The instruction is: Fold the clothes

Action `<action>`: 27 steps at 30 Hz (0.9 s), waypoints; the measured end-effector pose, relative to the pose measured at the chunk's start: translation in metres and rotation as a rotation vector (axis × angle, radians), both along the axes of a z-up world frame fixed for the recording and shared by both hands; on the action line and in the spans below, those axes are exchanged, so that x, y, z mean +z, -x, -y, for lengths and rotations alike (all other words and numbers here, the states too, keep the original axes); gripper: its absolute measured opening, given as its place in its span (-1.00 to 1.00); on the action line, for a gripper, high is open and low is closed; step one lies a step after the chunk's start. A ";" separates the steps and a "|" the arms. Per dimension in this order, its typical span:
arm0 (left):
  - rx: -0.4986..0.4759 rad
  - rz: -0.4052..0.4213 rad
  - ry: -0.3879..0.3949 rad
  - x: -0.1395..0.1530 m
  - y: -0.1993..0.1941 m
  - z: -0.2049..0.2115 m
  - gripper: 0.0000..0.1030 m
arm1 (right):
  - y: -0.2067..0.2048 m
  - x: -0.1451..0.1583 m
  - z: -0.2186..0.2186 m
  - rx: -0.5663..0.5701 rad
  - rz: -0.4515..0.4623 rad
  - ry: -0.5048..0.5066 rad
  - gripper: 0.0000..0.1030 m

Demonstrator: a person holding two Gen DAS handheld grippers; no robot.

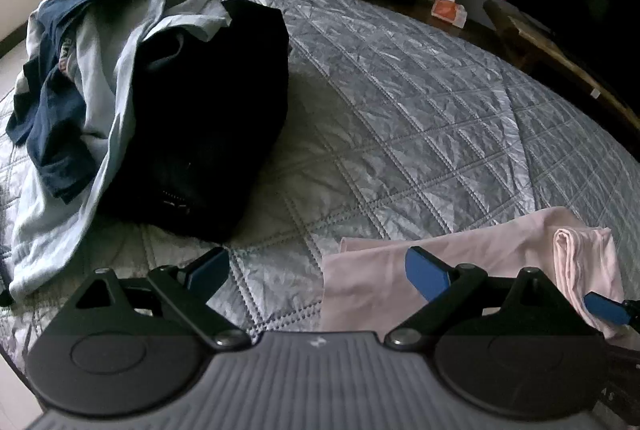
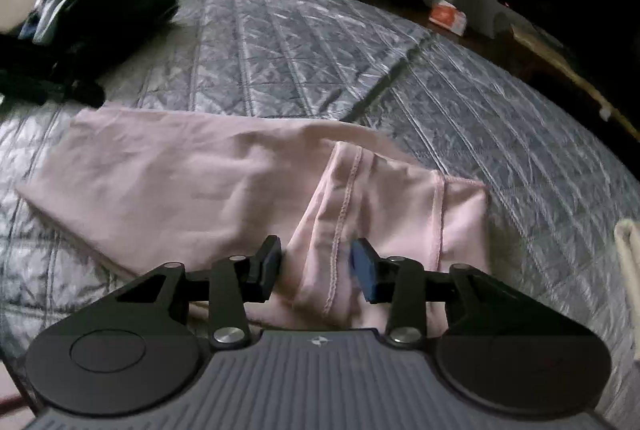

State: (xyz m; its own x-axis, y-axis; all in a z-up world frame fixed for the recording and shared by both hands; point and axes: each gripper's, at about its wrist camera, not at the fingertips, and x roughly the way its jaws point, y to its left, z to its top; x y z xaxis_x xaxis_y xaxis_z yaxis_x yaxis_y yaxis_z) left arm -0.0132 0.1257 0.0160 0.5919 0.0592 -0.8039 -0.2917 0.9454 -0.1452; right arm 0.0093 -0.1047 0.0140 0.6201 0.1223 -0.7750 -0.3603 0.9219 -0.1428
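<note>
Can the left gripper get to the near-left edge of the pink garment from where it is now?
Probably yes: the left gripper is open, the pale pink garment lies flat on the grey quilted bedspread between its fingers, with nothing over that edge.

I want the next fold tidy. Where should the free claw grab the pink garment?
Grip the pink garment at its flat far-left corner, coming low from the left, since that end lies spread out while the right claw already straddles the bunched hem; the left claw is open.
</note>
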 end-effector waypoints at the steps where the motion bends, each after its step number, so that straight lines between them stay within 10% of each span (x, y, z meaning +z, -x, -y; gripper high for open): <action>1: -0.004 0.000 -0.001 0.000 0.000 0.001 0.82 | -0.001 -0.001 0.000 -0.012 0.002 -0.006 -0.09; 12: -0.020 0.000 0.001 0.000 -0.001 0.002 0.82 | -0.009 0.018 0.028 -0.150 0.022 -0.224 -0.72; 19: -0.016 -0.001 0.001 -0.001 -0.002 0.002 0.82 | 0.001 0.051 0.018 -0.075 0.091 -0.263 -0.73; 27: -0.014 0.002 0.001 0.000 -0.001 0.000 0.82 | 0.000 0.014 0.009 0.021 -0.062 -0.269 -0.42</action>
